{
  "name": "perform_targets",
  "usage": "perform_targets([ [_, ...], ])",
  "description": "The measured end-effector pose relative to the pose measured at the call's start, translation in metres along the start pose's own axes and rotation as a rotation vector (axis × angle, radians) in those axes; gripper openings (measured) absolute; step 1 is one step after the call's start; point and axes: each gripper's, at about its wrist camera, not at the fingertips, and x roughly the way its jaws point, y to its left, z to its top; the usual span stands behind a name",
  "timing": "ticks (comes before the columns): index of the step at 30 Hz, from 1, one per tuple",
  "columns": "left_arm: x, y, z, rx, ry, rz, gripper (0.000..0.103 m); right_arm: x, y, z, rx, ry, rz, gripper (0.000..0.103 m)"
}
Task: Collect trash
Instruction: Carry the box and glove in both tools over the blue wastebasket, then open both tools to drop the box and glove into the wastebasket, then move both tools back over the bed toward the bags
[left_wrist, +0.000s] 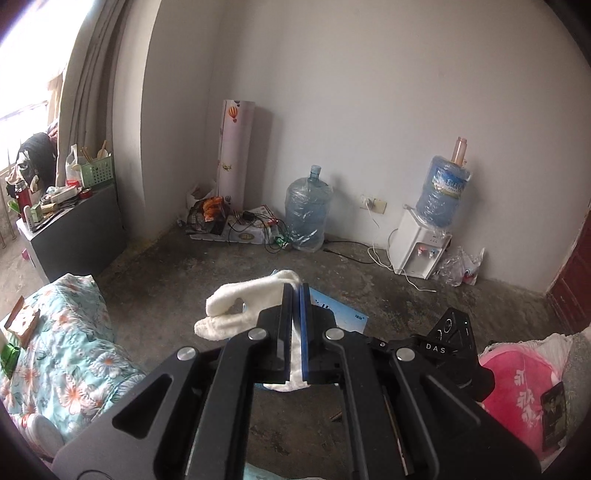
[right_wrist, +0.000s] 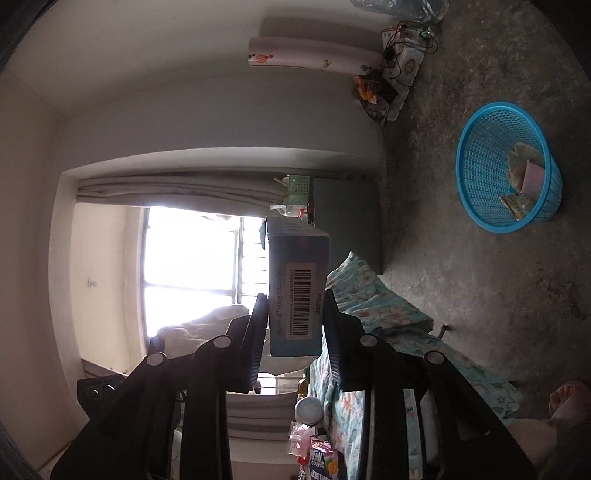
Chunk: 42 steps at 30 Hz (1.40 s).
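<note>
The left gripper (left_wrist: 295, 291) is clamped on a white cloth (left_wrist: 240, 308), which protrudes leftward beyond its fingertips. The right gripper (right_wrist: 295, 295) holds a barcoded box (right_wrist: 297, 280) between its pads, well apart from the blue basket (right_wrist: 476, 122).

readable marks

white letters "das" stand on the black gripper body (left_wrist: 436, 348). a barcode label sits on the blue box (right_wrist: 298, 288); its digits and fine print are too small to read. other packaging print is illegible.
</note>
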Motion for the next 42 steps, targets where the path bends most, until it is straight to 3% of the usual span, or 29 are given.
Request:
perform_targets([
  [8, 0.089, -0.003, -0.006, -0.014, 0.136, -0.053, 0.002, -0.025, -0.033, 0.044, -0.041, -0.176, -0.232, 0.03],
  [15, 0.175, -0.006, -0.016, -0.016, 0.247, -0.082, 0.002, -0.003, -0.078, 0.07, -0.005, -0.166, -0.382, 0.029],
  [19, 0.222, -0.001, -0.016, -0.024, 0.264, -0.079, 0.004, 0.031, -0.102, 0.096, -0.008, -0.156, -0.479, 0.032],
  [21, 0.249, 0.004, -0.018, -0.027, 0.279, -0.036, 0.021, 0.054, -0.121, 0.115, -0.029, -0.121, -0.561, 0.038],
  [22, 0.263, 0.007, -0.02, -0.033, 0.286, 0.002, 0.047, 0.063, -0.132, 0.122, -0.031, -0.101, -0.607, 0.05],
  [23, 0.273, 0.01, -0.022, -0.04, 0.289, 0.039, 0.054, 0.071, -0.143, 0.126, -0.031, -0.08, -0.666, 0.056],
  [25, 0.285, 0.015, -0.026, -0.058, 0.292, 0.077, 0.054, 0.076, -0.157, 0.129, -0.032, -0.058, -0.761, 0.057],
  [29, 0.275, 0.027, -0.031, -0.122, 0.301, 0.051, 0.054, 0.061, -0.155, 0.111, -0.077, -0.095, -0.749, 0.057],
  [34, 0.241, 0.024, -0.023, -0.062, 0.244, 0.049, 0.058, 0.04, -0.141, 0.087, -0.136, -0.149, -0.747, 0.057],
  [42, 0.145, 0.021, -0.004, -0.078, 0.093, 0.038, 0.076, 0.032, -0.062, 0.049, -0.362, -0.197, -0.769, 0.057],
])
